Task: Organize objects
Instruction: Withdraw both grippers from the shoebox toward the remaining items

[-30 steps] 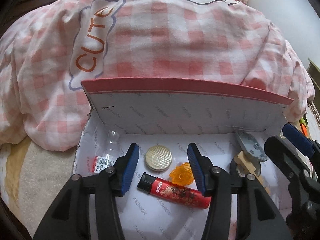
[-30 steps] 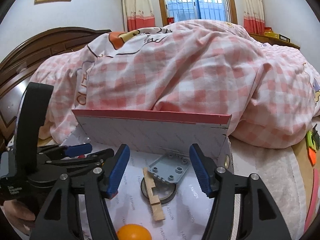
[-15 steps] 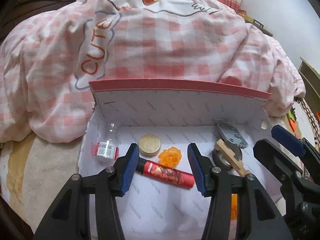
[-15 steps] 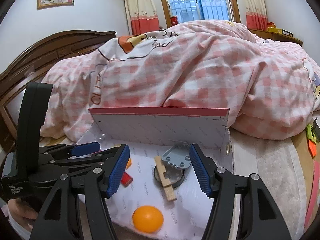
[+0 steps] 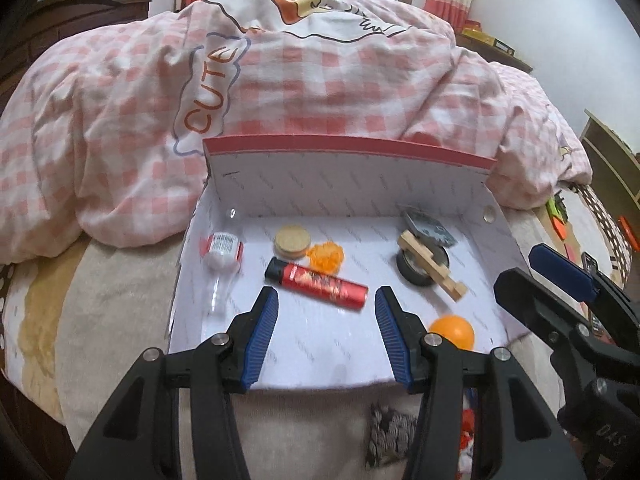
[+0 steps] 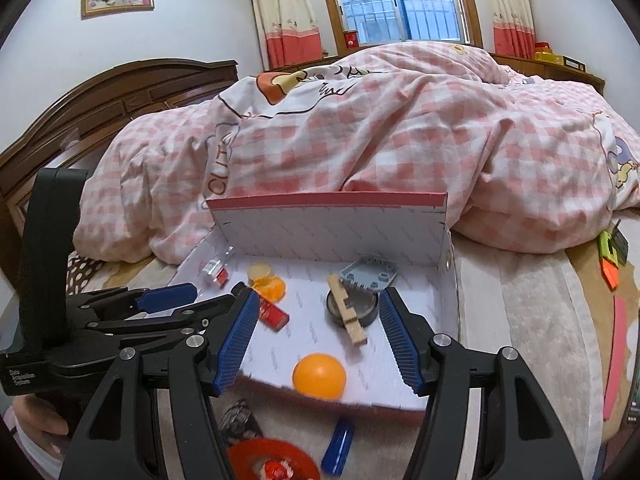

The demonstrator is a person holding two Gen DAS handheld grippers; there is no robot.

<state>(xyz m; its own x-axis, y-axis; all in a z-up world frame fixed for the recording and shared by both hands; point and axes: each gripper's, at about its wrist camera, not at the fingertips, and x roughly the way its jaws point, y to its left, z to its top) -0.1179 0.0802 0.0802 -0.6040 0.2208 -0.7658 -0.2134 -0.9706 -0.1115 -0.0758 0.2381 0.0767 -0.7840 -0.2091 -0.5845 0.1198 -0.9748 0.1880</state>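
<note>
A white box with a red rim (image 5: 348, 145) (image 6: 326, 201) lies open on the bed. In it are a red lighter (image 5: 318, 283), a gold round tin (image 5: 292, 241), an orange flower piece (image 5: 325, 257), a small clear bottle (image 5: 222, 249), a wooden clothespin (image 5: 432, 265) (image 6: 346, 315) on a dark disc, a grey plate (image 6: 370, 274) and an orange ball (image 5: 452, 332) (image 6: 319, 376). My left gripper (image 5: 326, 336) is open and empty above the box's near edge. My right gripper (image 6: 316, 342) is open and empty, near the ball.
A pink checked duvet (image 5: 320, 76) is piled behind the box. On the blanket in front of the box lie a red ring (image 6: 272, 458), a blue piece (image 6: 339, 446) and a dark patterned thing (image 5: 386, 438). Orange and green items (image 6: 610, 256) lie at the right.
Both grippers have pulled back and up from the box, so more of the box floor, the orange ball and the items in front of it now show. Both stay open.
</note>
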